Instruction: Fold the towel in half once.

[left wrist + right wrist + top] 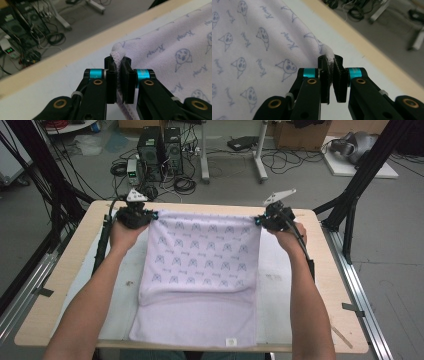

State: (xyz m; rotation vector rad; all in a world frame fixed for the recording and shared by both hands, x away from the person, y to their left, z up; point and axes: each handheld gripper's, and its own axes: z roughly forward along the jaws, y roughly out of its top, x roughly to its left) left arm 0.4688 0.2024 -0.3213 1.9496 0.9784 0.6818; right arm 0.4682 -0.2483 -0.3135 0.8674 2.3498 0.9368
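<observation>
Near us, the towel [200, 285] has its plain hem lying flat at the front edge of the worktop [45, 320], with the printed part stretching away toward the far side. At the far corners we see the left claw [117, 65] clenched on one corner and the right claw [330, 63] clenched on the other, fabric pinched between the pads. Risk as we judge it: both bites sit right on the hem, so uneven pulling could slip a corner out or skew the fold.
</observation>
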